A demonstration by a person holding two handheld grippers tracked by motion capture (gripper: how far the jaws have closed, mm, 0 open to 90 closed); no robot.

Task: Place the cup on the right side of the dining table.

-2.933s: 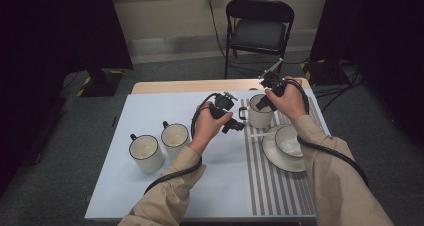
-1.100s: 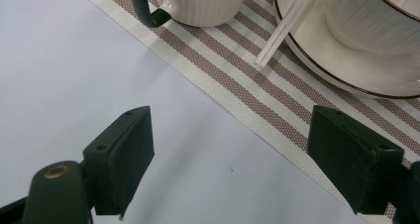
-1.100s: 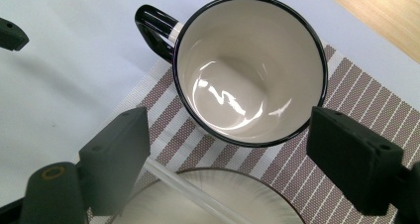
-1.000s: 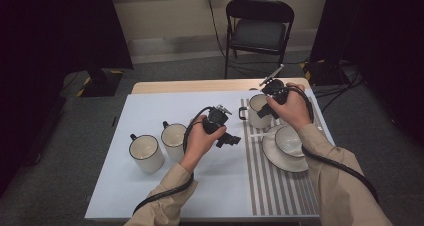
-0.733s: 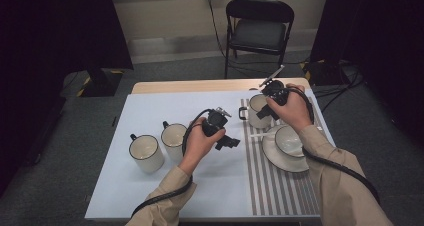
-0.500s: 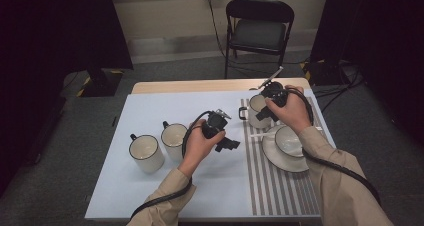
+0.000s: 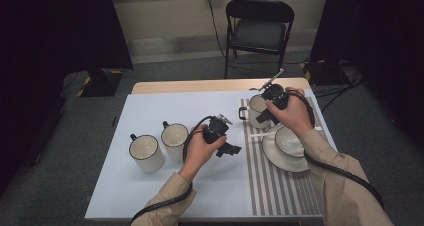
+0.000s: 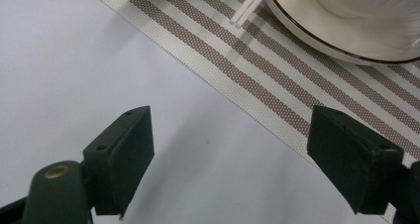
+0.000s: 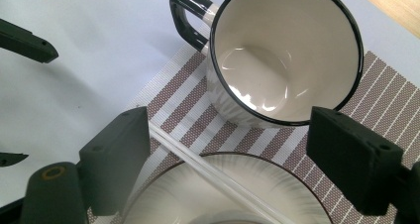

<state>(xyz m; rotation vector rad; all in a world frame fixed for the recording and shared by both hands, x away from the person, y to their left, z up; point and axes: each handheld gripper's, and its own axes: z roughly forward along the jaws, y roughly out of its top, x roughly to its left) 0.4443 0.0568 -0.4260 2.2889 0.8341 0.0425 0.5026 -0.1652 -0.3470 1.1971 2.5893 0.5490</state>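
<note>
A cream mug with a dark rim (image 7: 257, 110) stands upright and empty at the far end of a striped placemat (image 7: 280, 186). My right gripper (image 7: 266, 117) hovers open just beside the mug, above the plate's far edge; in the right gripper view (image 9: 233, 169) the mug (image 9: 287, 55) lies ahead between the jaws. A thin white stick (image 9: 213, 174) rests across the rim of the plate (image 9: 163, 196). My left gripper (image 7: 229, 149) hangs open over the pale cloth, left of the placemat, nothing between its jaws (image 8: 233, 174).
Two more cream mugs (image 7: 146, 152) (image 7: 175, 137) stand on the left of the cloth. A cup (image 7: 290, 140) sits on the plate (image 7: 280, 163) at the right. A folding chair (image 7: 257, 26) is behind the table.
My left gripper has drawn back from beside the mug toward the person and lower over the cloth. The right gripper has stayed at the mug, shifting only slightly.
</note>
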